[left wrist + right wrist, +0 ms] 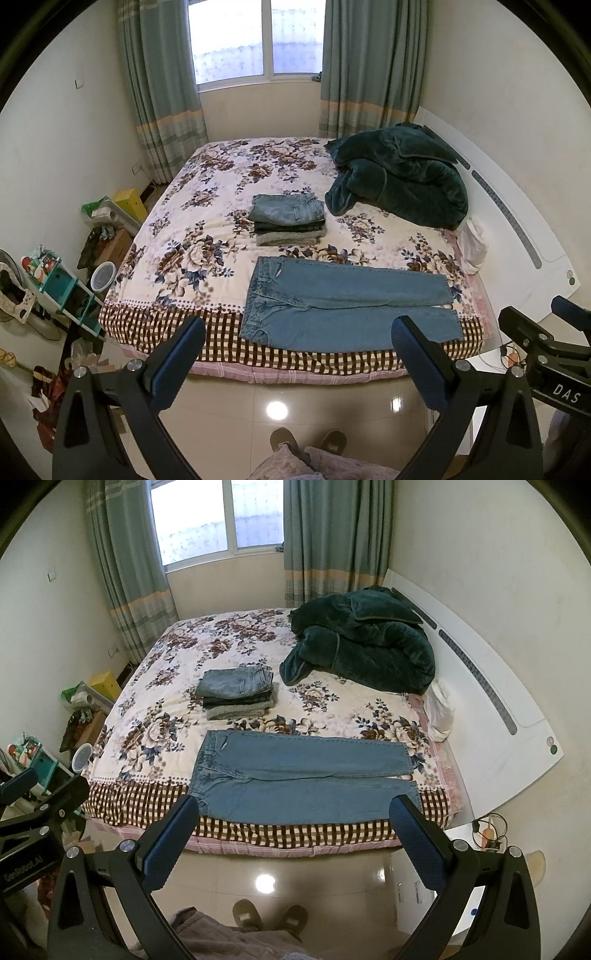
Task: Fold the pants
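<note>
A pair of blue jeans point(343, 306) lies flat near the bed's front edge, waist to the left, legs side by side pointing right; it also shows in the right wrist view point(303, 779). My left gripper point(297, 325) is open and empty, held above the floor in front of the bed, short of the jeans. My right gripper point(293, 805) is also open and empty, at about the same distance. Each gripper shows at the edge of the other's view.
A stack of folded pants point(288, 219) sits mid-bed behind the jeans. A dark green blanket point(399, 177) is heaped at the back right by the white headboard point(517, 229). Boxes, a teal shelf point(59, 280) and clutter line the floor at left. My slippers point(269, 919) stand on the glossy tiles.
</note>
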`<state>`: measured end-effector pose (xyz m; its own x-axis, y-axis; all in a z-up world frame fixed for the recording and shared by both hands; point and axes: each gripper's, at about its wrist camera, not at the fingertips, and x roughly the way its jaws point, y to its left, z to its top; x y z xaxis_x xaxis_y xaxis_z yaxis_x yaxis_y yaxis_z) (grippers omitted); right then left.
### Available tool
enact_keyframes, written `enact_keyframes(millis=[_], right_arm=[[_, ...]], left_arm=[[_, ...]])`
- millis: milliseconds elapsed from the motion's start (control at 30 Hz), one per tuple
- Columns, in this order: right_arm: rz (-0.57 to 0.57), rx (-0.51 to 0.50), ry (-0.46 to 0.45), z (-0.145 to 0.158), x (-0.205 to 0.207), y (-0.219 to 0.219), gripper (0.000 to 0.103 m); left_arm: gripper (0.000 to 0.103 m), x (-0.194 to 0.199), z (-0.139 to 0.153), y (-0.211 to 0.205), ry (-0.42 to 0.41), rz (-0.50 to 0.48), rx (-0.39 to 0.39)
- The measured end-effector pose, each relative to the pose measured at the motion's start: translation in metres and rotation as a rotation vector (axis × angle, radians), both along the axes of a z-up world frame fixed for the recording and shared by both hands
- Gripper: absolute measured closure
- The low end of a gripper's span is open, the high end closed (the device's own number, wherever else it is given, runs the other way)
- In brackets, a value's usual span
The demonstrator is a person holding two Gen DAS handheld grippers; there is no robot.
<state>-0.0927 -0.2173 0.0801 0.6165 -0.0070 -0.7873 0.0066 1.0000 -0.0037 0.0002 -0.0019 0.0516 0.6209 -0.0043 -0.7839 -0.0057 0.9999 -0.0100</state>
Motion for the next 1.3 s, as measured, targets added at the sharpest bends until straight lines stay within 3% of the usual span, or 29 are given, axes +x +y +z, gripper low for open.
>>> enact_keyframes(millis=[467,733,867,1067,1300], right_arm=[[0.005,0.007,0.002,0.004,-0.001,0.007,0.0],[0.016,0.014,0.011,-0.004,0.004,-0.002,0.0],[-0.017,0.029,0.022,-0.032,0.024,-0.027,0.0],[-0.077,0.026,0.036,-0.078,0.076,-0.065,0.0],[-0.175,0.035,0.089,-0.142,0.169,-0.119,0.0]], left_arm=[[0.0,0.003,0.005,-0.005,-0.008,-0.006,0.004],[0.0,0.002,-0.01,-0.016,-0.014,0.039,0.01],[0.0,0.022,-0.026,-0.02,-0.033,0.122,0.023],[0.0,0.063,-0.065,-0.027,-0.046,0.208,0.107],[0.0,0.135,-0.122,-0.034,0.041,0.212,0.122]])
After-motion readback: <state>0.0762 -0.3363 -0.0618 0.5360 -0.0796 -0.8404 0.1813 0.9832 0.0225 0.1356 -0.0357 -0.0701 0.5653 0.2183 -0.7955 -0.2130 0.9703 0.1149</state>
